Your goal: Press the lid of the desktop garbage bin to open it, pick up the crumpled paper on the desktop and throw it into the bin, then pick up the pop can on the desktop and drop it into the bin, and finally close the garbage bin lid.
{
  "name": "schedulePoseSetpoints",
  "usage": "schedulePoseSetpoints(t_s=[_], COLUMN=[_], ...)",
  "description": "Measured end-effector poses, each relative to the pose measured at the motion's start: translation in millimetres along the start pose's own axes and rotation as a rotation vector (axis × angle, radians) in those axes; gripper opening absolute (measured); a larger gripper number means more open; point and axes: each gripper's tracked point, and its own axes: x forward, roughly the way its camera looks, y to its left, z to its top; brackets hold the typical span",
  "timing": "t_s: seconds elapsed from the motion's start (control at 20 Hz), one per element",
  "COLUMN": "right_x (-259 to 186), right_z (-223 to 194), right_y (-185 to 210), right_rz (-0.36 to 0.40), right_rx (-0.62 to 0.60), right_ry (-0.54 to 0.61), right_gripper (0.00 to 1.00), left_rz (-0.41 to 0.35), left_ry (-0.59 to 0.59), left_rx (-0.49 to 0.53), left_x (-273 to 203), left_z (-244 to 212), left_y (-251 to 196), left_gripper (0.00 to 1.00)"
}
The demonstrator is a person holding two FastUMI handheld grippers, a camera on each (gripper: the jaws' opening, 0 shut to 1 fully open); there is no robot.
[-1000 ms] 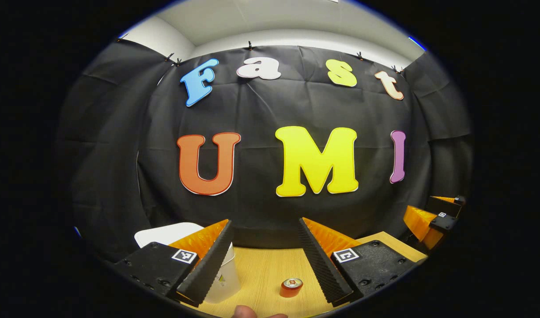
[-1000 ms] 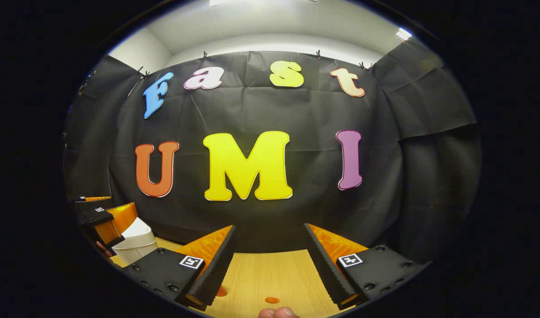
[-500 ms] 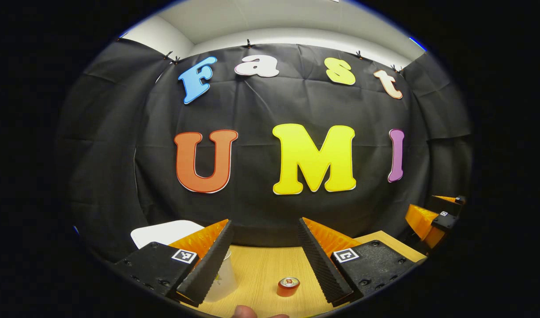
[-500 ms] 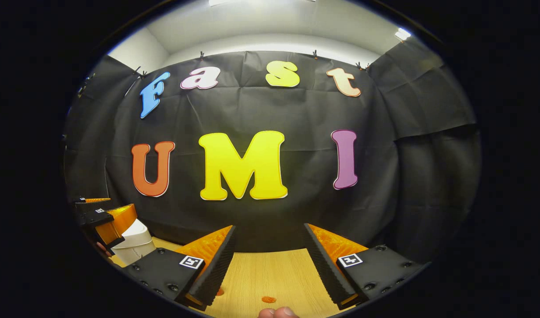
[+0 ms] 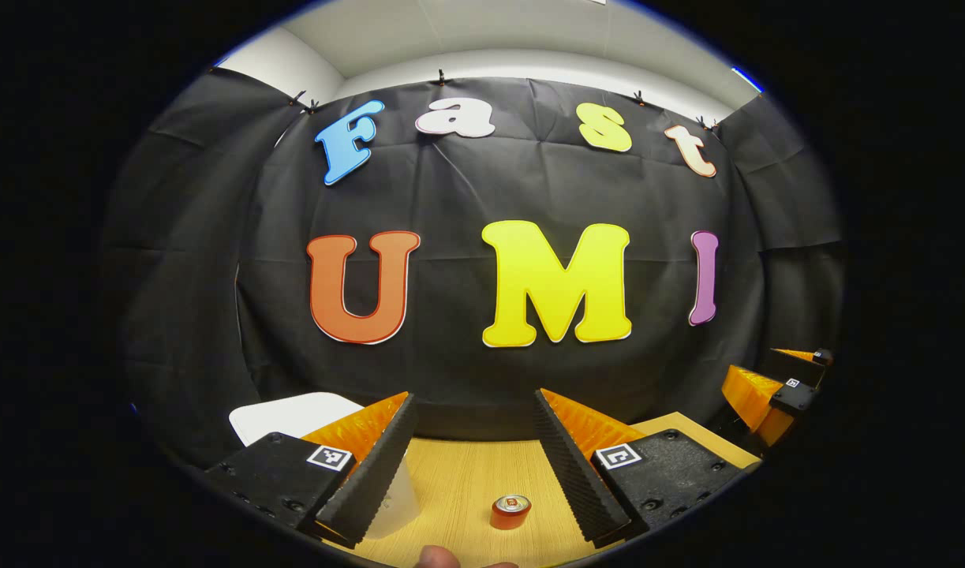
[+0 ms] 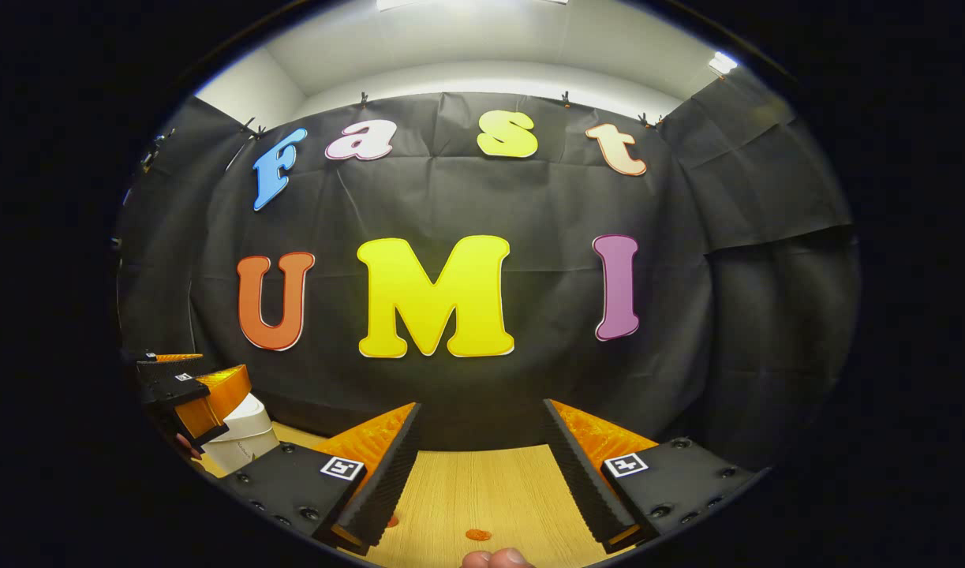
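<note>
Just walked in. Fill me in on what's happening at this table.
A person holds a two-finger tool in each hand above a light wooden table. The left tool is open and holds nothing; a small orange pop can stands upright on the table ahead of it, and a white plastic desktop garbage bin sits to its left. The right tool is open over bare tabletop. Nothing is gripped yet.

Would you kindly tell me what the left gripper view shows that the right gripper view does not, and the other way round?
Particular to the left gripper view: the pop can, upright on the table ahead of the open left gripper. Particular to the right gripper view: two small orange spots on the wood ahead of the open right gripper. Shared: the wooden table, the white bin and both grippers.
</note>
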Motion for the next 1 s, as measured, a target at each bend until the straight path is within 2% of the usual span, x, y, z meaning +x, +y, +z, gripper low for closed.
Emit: schedulePoseSetpoints(t_s=[0.4, 0.9, 0.95, 1.0], right_x=[4.5, 11.1, 11.7, 11.2], right_z=[-2.2, -7.5, -6.5, -6.0], right_y=[-5.4, -13.2, -13.5, -13.3], right_rz=[0.004, 0.005, 0.004, 0.006], right_rx=[0.0, -0.022, -0.026, -0.029], right_ry=[0.001, 0.013, 0.012, 0.009], right_gripper=[0.94, 0.92, 0.92, 0.92], left_rz=[0.02, 0.112, 0.113, 0.116], left_ry=[0.014, -0.012, -0.017, -0.022], left_rx=[-0.012, 0.026, 0.027, 0.029], left_x=[6.2, 17.8, 18.9, 19.9], left_z=[-8.1, -6.9, -5.1, -5.0], left_y=[1.8, 35.7, 38.2, 39.4], left_gripper=[0.96, 0.93, 0.98, 0.87])
